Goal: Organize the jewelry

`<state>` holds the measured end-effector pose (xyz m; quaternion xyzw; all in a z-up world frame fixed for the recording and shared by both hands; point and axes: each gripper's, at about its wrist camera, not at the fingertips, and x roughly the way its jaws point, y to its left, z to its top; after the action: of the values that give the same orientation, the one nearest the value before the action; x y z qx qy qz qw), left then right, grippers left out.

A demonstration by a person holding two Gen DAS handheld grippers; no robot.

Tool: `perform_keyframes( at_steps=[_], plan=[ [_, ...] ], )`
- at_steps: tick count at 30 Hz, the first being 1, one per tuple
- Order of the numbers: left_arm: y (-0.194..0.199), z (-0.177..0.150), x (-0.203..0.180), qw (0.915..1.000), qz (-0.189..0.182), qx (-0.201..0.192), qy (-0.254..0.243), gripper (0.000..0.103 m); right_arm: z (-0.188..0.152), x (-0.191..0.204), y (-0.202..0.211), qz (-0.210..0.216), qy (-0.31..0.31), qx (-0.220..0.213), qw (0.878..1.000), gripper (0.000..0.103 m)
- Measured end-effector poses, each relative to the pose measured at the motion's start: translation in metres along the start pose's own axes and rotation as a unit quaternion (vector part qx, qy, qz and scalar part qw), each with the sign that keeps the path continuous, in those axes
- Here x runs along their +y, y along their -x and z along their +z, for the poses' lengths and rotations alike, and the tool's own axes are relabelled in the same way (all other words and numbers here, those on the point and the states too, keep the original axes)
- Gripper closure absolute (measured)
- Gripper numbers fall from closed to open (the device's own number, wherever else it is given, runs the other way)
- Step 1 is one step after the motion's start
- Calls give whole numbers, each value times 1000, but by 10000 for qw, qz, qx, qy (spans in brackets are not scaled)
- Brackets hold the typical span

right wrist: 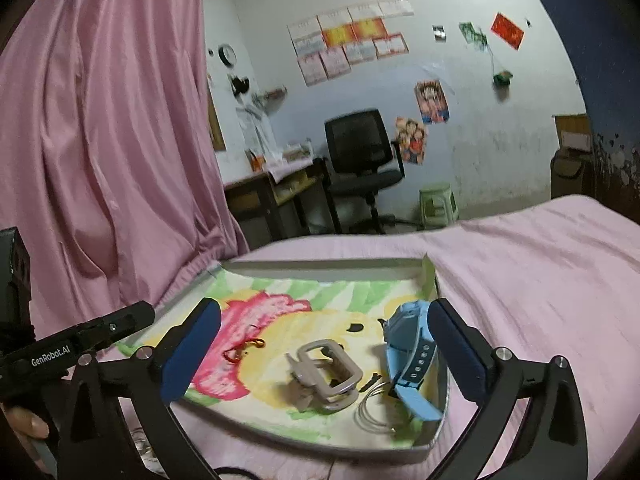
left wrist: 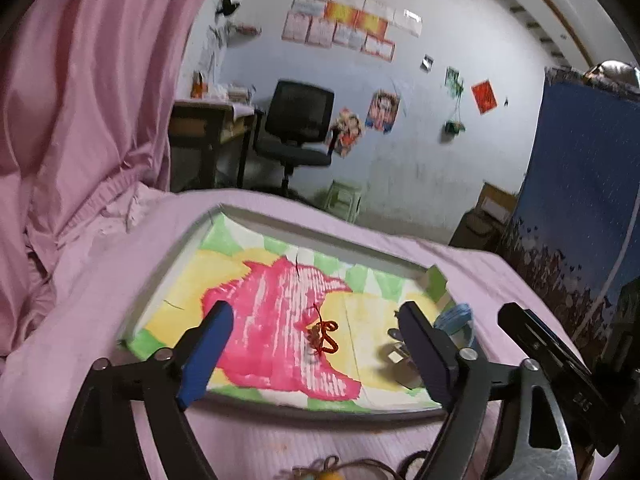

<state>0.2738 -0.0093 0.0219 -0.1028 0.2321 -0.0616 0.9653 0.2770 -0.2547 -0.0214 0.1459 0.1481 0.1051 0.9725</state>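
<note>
Red cord bracelet (left wrist: 323,334): we see a thin red-orange cord coiled into loose loops with a loose tail running toward 12 o'clock; it lies on the pink patch of the tray's painted lining, about mid-tray
Blue watch (right wrist: 408,354): pale blue strap with a row of holes, standing on edge against the tray's 3 o'clock wall
Beige hair clip (right wrist: 326,376): open rectangular frame, lying at 9 o'clock of the watch
Wire hoops (right wrist: 374,408): thin silver rings at 6 o'clock of the watch
Tray (right wrist: 320,267): shallow, grey-rimmed, on a pink bedsheet (right wrist: 540,280)
Left gripper (left wrist: 316,322): we find its blue pads spread wide, empty, the bracelet between them
Right gripper (right wrist: 324,328): spread wide, empty, above clip and watch
</note>
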Motion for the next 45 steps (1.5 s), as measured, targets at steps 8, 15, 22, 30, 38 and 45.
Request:
perform_keyframes(
  at_steps=[8,15,22,30,38,45],
  plan=[
    [56,-14,-6,9984,10,-533,-191,5,-9,14,54,23,183,-169,9997,1],
    [94,-35,-10,9966,-4,-676,-462,2,-19,25,92,82,378,-186,9991,1],
    [118,-55,-6,9969,19,-644,-463,1,-35,33,118,127,564,-15,9983,1],
    [121,-73,4,9981,42,-224,-573,1,-47,33,126,175,784,445,9958,1],
    [103,-83,21,9972,-75,532,-521,1,-58,31,109,279,907,1200,9882,1],
    [83,-88,21,9922,-267,1000,-697,4,-72,33,93,410,946,1700,9800,17]
  ],
)
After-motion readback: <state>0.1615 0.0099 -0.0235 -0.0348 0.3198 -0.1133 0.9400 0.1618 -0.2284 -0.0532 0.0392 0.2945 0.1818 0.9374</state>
